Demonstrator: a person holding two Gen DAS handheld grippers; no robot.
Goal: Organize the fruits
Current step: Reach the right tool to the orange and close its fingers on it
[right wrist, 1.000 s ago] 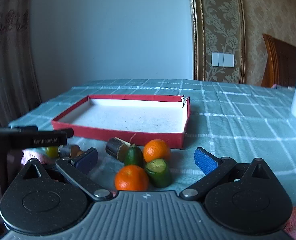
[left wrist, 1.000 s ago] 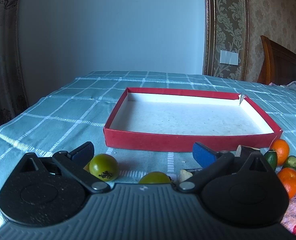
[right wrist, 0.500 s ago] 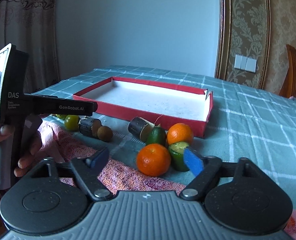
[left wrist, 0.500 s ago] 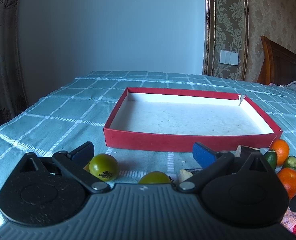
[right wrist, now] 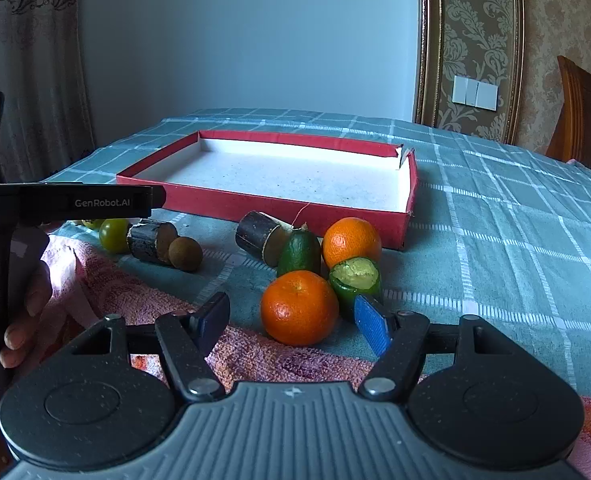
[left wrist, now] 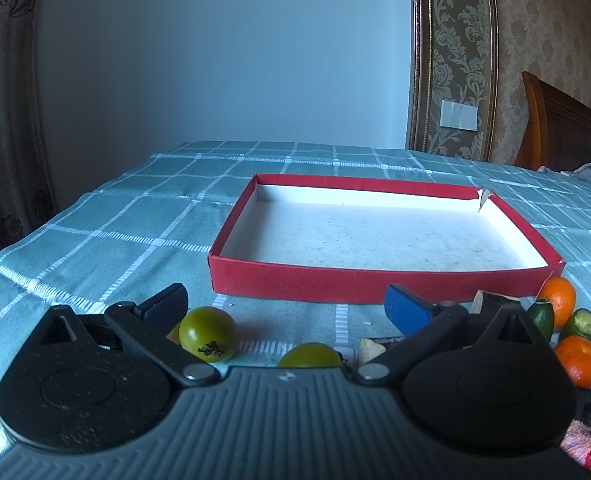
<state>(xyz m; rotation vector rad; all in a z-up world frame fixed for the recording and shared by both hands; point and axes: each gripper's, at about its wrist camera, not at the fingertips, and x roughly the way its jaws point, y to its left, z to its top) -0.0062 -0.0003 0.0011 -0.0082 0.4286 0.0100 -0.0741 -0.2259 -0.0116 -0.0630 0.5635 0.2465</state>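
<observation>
A shallow red box (left wrist: 335, 284) with a white floor lies on the checked cloth. My left gripper (left wrist: 285, 306) stands open just before it, with a green tomato (left wrist: 207, 334) by its left finger and a second one (left wrist: 309, 356) low between the fingers. My right gripper (right wrist: 293, 320) is closing around the near orange (right wrist: 299, 307); the orange sits between the jaws with gaps to both blue pads. Behind it lie a cut green fruit (right wrist: 355, 280), a whole green fruit (right wrist: 299, 252), a second orange (right wrist: 351, 242) and a dark cane piece (right wrist: 261, 236).
A pink towel (right wrist: 143, 304) lies on the near table edge. Left of the pile are another cane piece (right wrist: 151, 242), a brown round fruit (right wrist: 185, 254) and a green tomato (right wrist: 113, 234). A hand (right wrist: 23, 320) holds the left gripper's handle. A wooden chair (right wrist: 583, 116) stands at back right.
My right gripper's jaws have narrowed from wide apart, and it has moved down and closer, bringing the near orange between them. The left gripper has not moved.
</observation>
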